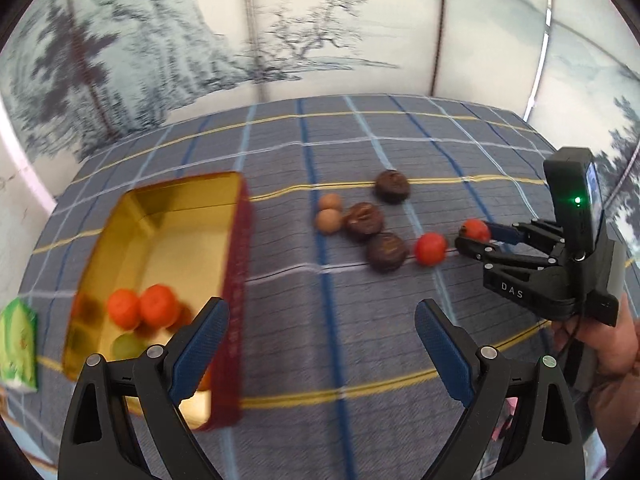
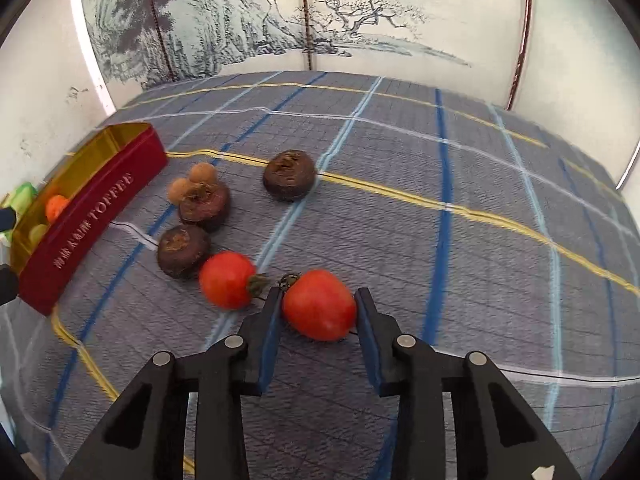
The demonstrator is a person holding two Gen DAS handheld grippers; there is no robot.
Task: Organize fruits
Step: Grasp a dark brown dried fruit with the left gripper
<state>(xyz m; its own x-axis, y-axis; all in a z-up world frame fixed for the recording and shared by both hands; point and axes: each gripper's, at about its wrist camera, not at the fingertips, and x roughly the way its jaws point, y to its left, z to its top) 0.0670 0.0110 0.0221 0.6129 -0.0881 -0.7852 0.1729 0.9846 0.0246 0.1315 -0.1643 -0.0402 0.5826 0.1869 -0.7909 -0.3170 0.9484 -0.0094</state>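
Observation:
A red tin with a gold inside [image 1: 236, 280] stands at the left and holds two orange fruits [image 1: 142, 306] and a green one [image 1: 126, 345]; it also shows in the right wrist view [image 2: 96, 212]. My left gripper [image 1: 322, 328] is open and empty, just right of the tin. My right gripper [image 2: 316, 308] is shut on a red tomato [image 2: 320, 304] at the cloth; it shows in the left wrist view too [image 1: 474, 236]. A second tomato [image 2: 226, 280] lies beside it. Three dark mangosteens [image 2: 182, 250] [image 2: 204, 206] [image 2: 288, 174] and two small tan fruits [image 2: 192, 182] lie between tomato and tin.
The table wears a grey-blue checked cloth [image 2: 460, 184]. A painted folding screen [image 2: 280, 12] stands behind it. A green packet [image 1: 18, 344] lies left of the tin. A hand [image 1: 608, 344] holds the right gripper at the right edge.

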